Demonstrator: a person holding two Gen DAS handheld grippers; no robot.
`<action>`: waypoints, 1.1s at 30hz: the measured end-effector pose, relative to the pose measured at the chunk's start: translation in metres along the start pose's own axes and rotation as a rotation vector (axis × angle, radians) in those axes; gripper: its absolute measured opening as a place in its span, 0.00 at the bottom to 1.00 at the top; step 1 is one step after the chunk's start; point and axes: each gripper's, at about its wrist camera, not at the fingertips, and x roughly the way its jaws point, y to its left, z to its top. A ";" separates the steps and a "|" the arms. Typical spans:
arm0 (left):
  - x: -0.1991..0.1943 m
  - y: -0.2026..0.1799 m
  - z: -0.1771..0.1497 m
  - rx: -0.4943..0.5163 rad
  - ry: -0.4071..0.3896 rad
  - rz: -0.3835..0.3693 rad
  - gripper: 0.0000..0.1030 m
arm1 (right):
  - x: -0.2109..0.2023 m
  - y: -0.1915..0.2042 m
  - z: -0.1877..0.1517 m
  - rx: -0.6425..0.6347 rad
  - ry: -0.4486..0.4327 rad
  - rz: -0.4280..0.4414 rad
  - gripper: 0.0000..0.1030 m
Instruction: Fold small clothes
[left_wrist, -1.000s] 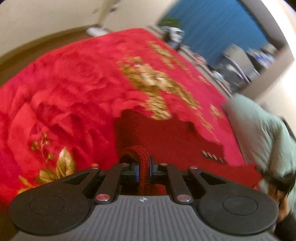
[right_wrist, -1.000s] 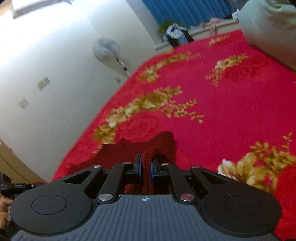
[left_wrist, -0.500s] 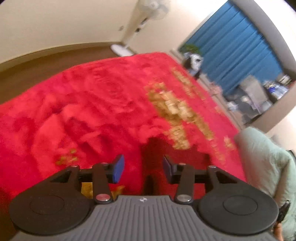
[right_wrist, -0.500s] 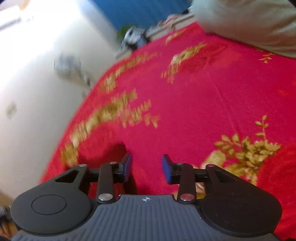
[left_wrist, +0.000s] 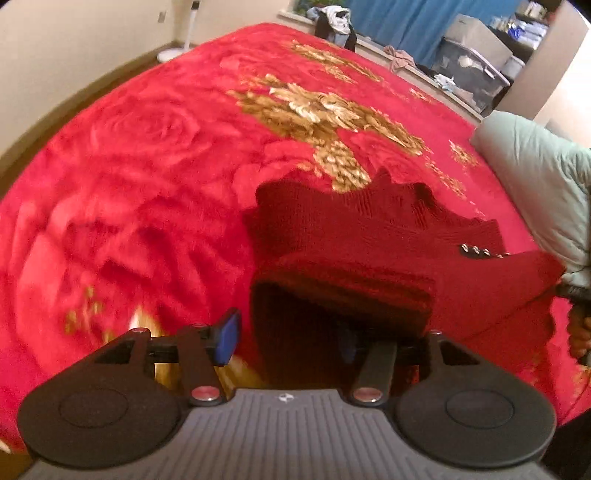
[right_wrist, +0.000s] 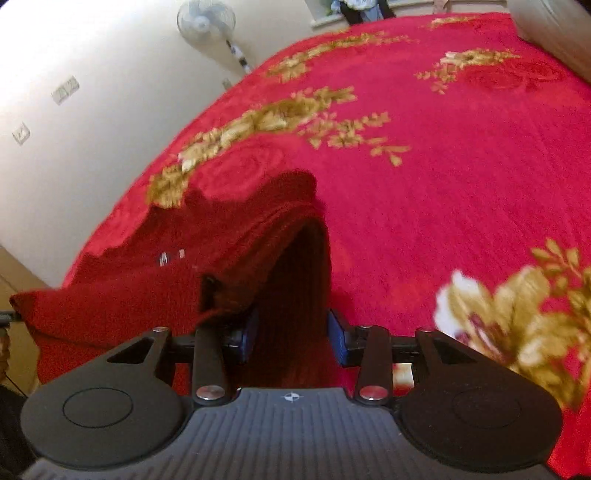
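A dark red knitted garment (left_wrist: 369, 236) with a row of small metal buttons lies on the red flowered blanket (left_wrist: 147, 166). Its near edge is folded over, and a ribbed part drapes between my fingers. My left gripper (left_wrist: 288, 339) is open, and the knit covers its right fingertip. In the right wrist view the same garment (right_wrist: 221, 236) lies to the left and centre. My right gripper (right_wrist: 291, 332) is open with a ribbed fold of the knit hanging loose between the blue pads (right_wrist: 338, 336).
A pale green pillow (left_wrist: 535, 177) lies at the blanket's right side. A standing fan (right_wrist: 207, 22) and a cream wall are on the left. Blue curtains and storage boxes (left_wrist: 472, 55) stand behind the bed. The blanket (right_wrist: 443, 166) stretches wide to the right.
Both grippers were shut on the knit a second ago and have opened. The garment has dropped onto the blanket with its near edge folded over.
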 end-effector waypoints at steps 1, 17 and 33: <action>0.002 -0.002 0.003 -0.002 -0.012 -0.001 0.58 | 0.000 0.001 0.003 0.002 -0.018 0.004 0.42; 0.040 0.001 0.045 -0.182 -0.042 0.054 0.16 | 0.016 -0.018 0.026 0.115 -0.117 0.018 0.42; 0.010 0.025 0.057 -0.291 -0.259 -0.002 0.11 | -0.005 -0.006 0.039 0.214 -0.350 0.197 0.10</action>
